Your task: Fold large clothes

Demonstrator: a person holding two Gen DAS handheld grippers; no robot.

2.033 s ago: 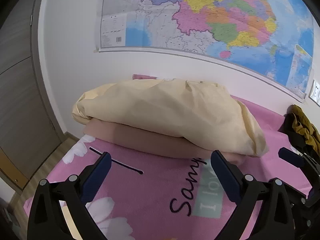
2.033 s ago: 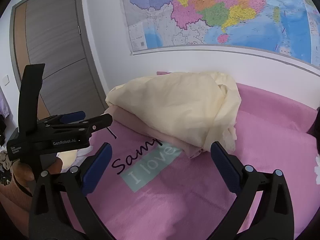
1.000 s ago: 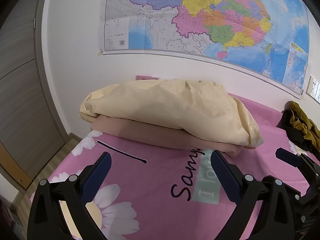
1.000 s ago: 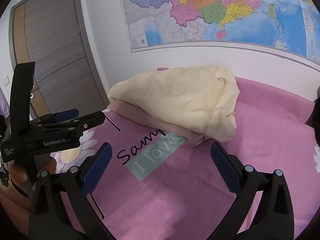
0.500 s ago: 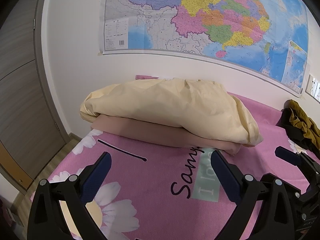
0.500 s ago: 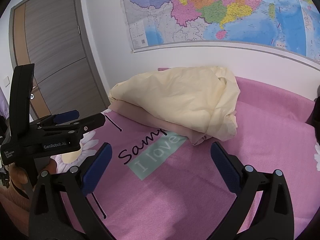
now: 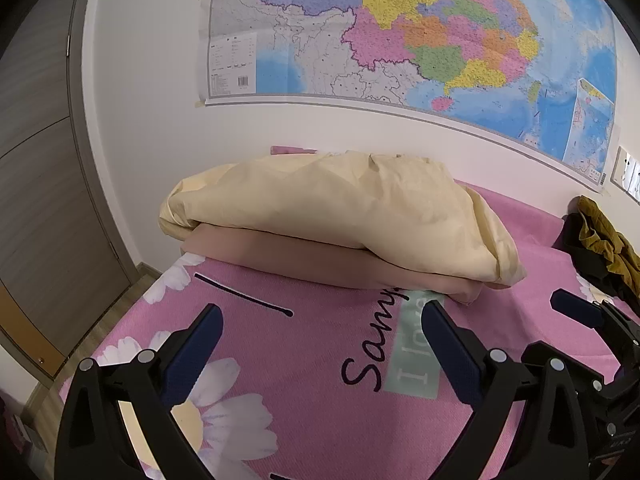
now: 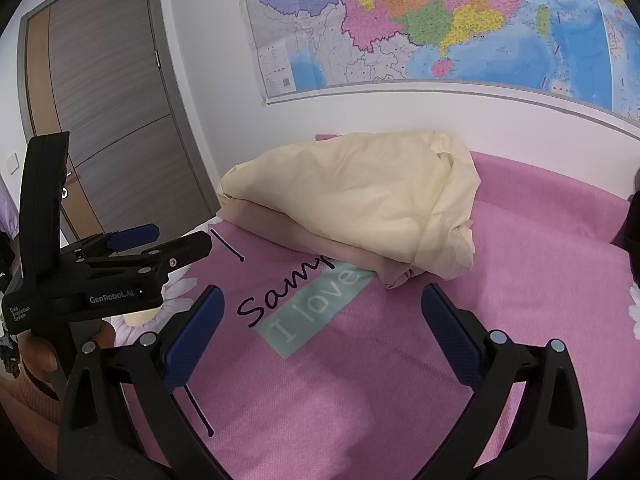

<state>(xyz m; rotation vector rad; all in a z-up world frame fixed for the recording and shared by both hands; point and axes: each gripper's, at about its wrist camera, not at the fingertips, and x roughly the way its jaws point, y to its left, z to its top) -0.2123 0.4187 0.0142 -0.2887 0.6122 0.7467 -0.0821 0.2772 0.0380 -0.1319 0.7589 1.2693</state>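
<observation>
Both grippers empty: left gripper [image 7: 320,332] and right gripper [image 8: 320,312] spread wide. Cream garment [image 7: 344,208] sits at 12 o'clock on the pink folded cloth [image 7: 320,264], on the bed [image 8: 520,280]. Looks soft, light, floppy. Suggest pinching the 4 o'clock hem corner.

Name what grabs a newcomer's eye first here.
The colourful wall map fills the wall above the bed. Below it, a cream folded garment sits on a dusty-pink one, on the pink daisy-print blanket. Both the left gripper and right gripper hang open, empty, short of the pile.
</observation>
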